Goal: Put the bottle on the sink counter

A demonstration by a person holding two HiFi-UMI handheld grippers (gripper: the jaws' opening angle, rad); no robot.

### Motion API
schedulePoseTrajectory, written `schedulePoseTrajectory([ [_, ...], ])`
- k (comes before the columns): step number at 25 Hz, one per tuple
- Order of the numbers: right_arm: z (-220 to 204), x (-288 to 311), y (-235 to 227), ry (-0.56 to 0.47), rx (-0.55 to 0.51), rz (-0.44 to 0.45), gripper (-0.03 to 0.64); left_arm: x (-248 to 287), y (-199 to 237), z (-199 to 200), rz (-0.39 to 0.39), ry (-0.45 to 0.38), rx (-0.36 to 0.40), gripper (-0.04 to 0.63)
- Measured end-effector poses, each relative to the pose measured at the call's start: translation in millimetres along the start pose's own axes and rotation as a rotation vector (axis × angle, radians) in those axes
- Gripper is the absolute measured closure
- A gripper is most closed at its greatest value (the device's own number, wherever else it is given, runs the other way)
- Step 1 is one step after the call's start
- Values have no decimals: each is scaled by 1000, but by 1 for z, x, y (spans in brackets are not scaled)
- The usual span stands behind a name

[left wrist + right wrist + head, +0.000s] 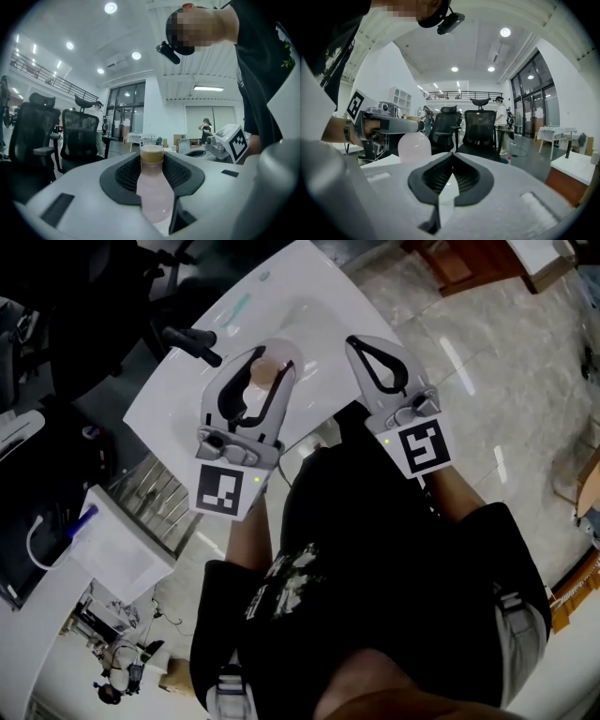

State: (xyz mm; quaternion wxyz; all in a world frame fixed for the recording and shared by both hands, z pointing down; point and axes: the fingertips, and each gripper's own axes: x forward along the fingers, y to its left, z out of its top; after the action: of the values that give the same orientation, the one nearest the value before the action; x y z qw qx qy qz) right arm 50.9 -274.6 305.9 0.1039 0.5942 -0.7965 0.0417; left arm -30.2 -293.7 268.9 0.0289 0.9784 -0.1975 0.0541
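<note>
In the left gripper view a pink bottle (153,192) with a tan cap lies along the jaws of my left gripper (152,157), which is shut on its body. The head view shows that left gripper (275,362) carrying the bottle (251,407) above the white sink counter (187,395). My right gripper (356,341) hovers beside it on the right, over the counter's near edge, shut and empty. From the right gripper view, the jaws of the right gripper (451,157) meet at the tips, and the bottle's rounded base (414,146) shows at the left.
A black fixture (192,341) sticks up on the counter left of the basin (281,310). A metal rack (155,493) and a white box (117,545) stand below left. Black office chairs (480,129) stand beyond the counter. Tiled floor (487,371) lies to the right.
</note>
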Motion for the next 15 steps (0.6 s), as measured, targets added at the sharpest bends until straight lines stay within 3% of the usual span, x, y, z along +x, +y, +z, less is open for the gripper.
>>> schedulePoseTrajectory([
  [7,-35,45,-63,62,20,42,621,83,31,-31,-3,34,-41,446],
  [15,-85,96,-103,128,44,98,621,143,75,-77,75,74,-66,446],
])
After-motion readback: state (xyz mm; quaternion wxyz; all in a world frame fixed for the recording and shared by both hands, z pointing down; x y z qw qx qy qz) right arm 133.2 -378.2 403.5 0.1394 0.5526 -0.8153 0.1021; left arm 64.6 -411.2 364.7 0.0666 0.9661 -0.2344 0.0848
